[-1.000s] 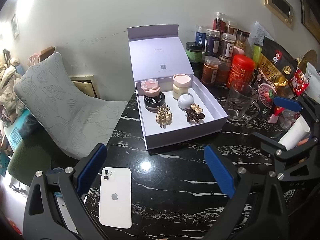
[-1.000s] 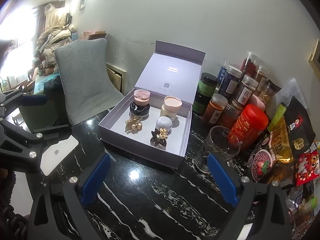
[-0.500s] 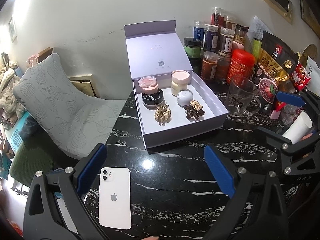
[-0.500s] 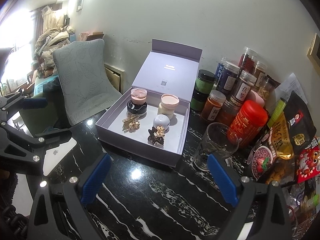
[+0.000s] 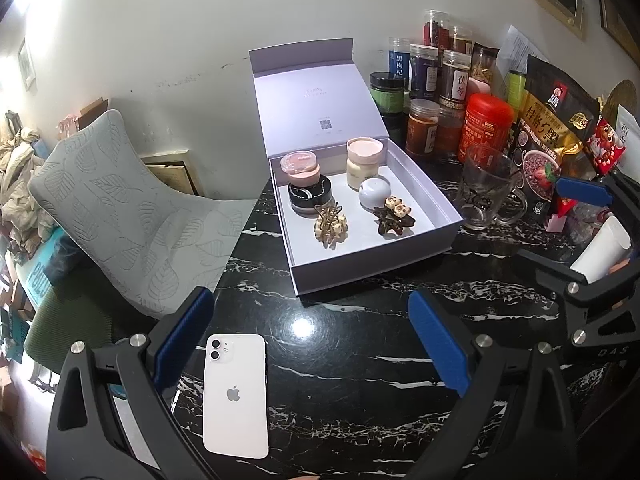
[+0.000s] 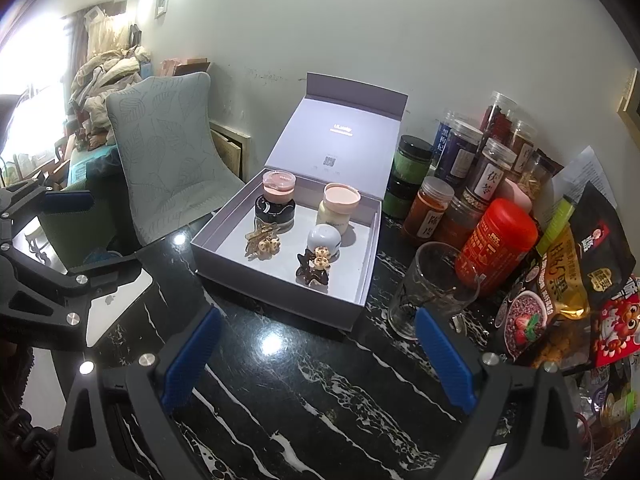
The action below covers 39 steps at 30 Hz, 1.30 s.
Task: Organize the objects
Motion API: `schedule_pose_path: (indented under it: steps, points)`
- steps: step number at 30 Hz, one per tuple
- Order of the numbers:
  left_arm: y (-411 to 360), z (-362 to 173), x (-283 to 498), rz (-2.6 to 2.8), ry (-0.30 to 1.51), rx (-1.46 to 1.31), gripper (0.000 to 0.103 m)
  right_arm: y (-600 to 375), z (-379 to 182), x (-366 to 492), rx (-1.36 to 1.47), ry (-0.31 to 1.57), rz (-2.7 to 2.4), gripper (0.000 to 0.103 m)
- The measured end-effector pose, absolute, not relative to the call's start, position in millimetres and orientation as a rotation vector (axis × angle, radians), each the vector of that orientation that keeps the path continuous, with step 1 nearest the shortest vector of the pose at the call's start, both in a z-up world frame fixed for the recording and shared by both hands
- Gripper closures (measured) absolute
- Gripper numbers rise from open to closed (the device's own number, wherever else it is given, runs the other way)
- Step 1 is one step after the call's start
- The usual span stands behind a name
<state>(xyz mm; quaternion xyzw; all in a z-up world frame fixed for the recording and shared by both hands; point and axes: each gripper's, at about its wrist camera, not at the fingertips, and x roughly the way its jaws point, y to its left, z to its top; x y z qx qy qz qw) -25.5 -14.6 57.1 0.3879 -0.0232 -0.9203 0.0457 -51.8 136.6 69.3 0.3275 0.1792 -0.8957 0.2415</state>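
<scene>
Both your left gripper (image 5: 310, 334) and right gripper (image 6: 316, 354) hang spread and empty over the table (image 5: 360, 360), facing the open box (image 5: 370, 270) holding 4 jars and 2 clips.

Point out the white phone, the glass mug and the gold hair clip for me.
white phone (image 5: 235, 396), left wrist view, middle of its back.
glass mug (image 5: 482, 188), left wrist view, its side wall.
gold hair clip (image 5: 330, 226), left wrist view, its centre.

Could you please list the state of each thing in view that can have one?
Gift box: lid open, upright.
Pink-lidded jar: closed, stacked on the black jar.
Cream jar: closed, upright.
Glass mug: empty, upright.
Phone: face down.
Left hand-held gripper: open, empty.
Right hand-held gripper: open, empty.
</scene>
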Motion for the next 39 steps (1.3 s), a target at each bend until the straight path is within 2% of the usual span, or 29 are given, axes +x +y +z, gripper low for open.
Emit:
schedule_pose_path:
  steps: [39]
  points:
    - [-9.3,49.6,-26.2,-2.812,-0.059,1.208,0.005,135.6,62.6,-57.1,0.927,0.495,-2.441,0.005]
